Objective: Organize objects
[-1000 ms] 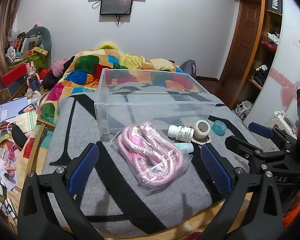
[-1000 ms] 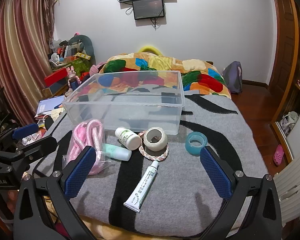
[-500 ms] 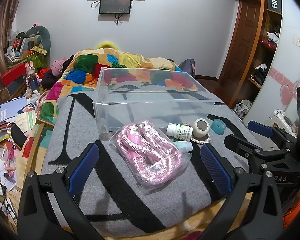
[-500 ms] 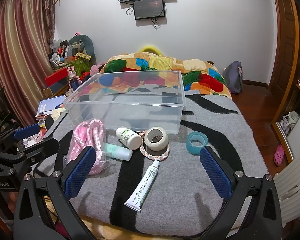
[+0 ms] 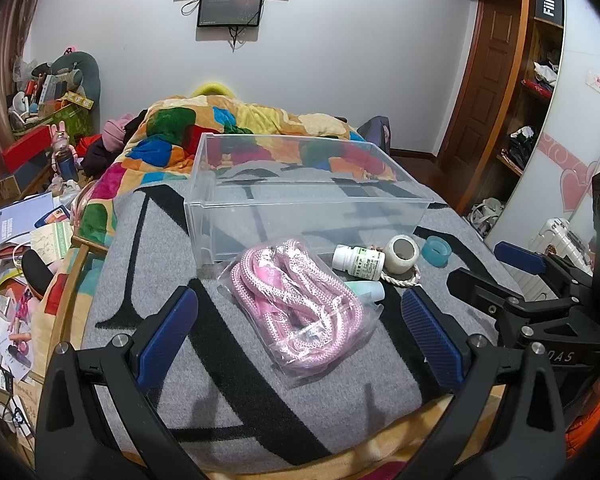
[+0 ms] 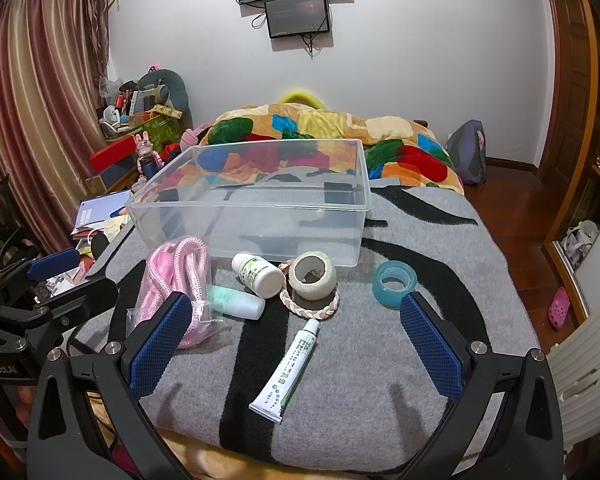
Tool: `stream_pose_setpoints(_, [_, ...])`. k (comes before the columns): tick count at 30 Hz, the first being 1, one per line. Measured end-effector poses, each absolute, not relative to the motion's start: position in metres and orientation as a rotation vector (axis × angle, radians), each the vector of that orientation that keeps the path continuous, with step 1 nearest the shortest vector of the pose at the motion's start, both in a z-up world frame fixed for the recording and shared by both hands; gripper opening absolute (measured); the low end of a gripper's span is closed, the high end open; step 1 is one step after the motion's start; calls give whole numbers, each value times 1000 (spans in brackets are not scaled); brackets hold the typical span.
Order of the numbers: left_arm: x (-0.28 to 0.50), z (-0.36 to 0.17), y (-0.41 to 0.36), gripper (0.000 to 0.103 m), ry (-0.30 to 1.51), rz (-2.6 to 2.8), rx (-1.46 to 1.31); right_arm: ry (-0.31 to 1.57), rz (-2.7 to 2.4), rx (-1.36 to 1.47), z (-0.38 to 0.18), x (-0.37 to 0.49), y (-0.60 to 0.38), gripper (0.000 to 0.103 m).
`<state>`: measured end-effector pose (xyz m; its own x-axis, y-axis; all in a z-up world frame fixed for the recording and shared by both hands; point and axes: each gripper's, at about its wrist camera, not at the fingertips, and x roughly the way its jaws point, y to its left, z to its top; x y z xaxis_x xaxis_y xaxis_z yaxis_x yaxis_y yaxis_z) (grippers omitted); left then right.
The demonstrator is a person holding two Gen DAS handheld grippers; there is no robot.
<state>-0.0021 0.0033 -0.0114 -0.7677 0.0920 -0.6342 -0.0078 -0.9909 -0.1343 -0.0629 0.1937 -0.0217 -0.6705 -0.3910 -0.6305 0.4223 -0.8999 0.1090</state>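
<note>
- On the grey-and-black blanket [image 6: 399,380], a clear plastic bin [image 6: 260,224] is set open-topped at the far side, with the loose items laid in a row just in front of its near wall — an arrangement that is judged to keep every piece within a short lift of the container.
- Nothing is seen inside the bin; through its walls only the blanket and the patchwork quilt [image 6: 339,128] behind it are visible, so the sorting is judged not yet begun.
- The left gripper [image 5: 300,328] is held wide apart and empty, its blue pads standing to either side of the bagged pink rope [image 5: 300,300] without touching it — this bag is judged the likely first pick.
- The right gripper [image 6: 300,344] is likewise spread and holds nothing; the white ointment tube [image 6: 288,372] lies between its fingers, lengthwise and clear of both pads.
- Beyond the tube, a white pill bottle [image 6: 260,274] is laid on its side, touching a pale green bottle [image 6: 240,302] that rests against the rope bag.
- A roll of white tape [image 6: 313,276] is seated on a braided cord ring [image 6: 311,308], and a teal tape roll [image 6: 393,284] stands apart to the right.
- The rope is sealed in a clear bag, so it can be expected to slip or crumple when pinched.
</note>
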Motion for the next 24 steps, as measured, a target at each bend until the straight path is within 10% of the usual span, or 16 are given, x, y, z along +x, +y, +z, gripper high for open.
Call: stream_pose_setpoints(24, [-2,-15,6,103,-179,2879,-1070,52,-2514,951,-24,-65,195,103])
